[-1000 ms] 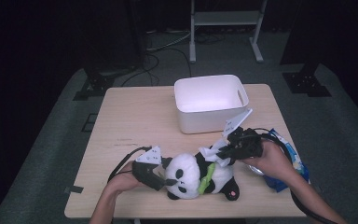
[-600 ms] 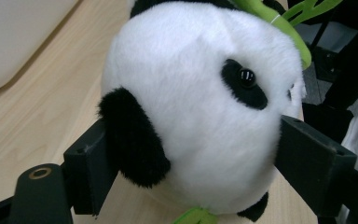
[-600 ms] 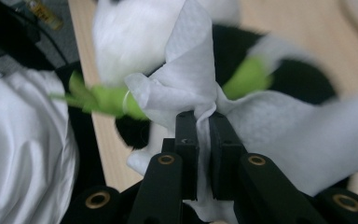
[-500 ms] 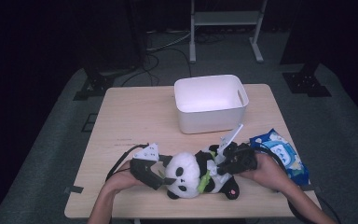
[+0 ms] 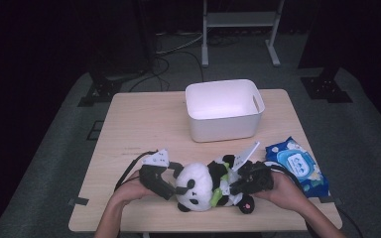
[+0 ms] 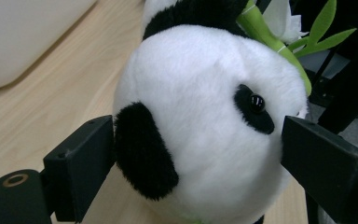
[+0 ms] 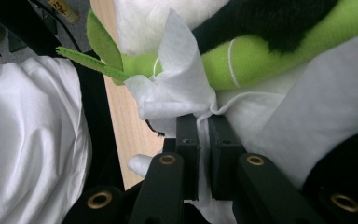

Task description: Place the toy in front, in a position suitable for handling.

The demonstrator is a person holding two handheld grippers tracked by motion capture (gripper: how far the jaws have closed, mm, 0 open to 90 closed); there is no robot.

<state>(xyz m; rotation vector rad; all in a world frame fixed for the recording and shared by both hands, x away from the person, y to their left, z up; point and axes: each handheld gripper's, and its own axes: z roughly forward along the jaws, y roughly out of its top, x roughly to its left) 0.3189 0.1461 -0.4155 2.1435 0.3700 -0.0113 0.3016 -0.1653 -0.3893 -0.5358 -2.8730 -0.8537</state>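
Dark floor surrounds the wooden table (image 5: 144,129). Right claw (image 7: 203,122) is clenched on a white wipe (image 7: 177,88), pressed against the toy panda (image 5: 198,184); left claw (image 6: 196,154) straddles the panda's head, not clamped. Panda lies lengthwise between both claws, nearer than the white bin (image 5: 224,110).

white bin (image 5: 225,111), blue wipes pack (image 5: 294,163)
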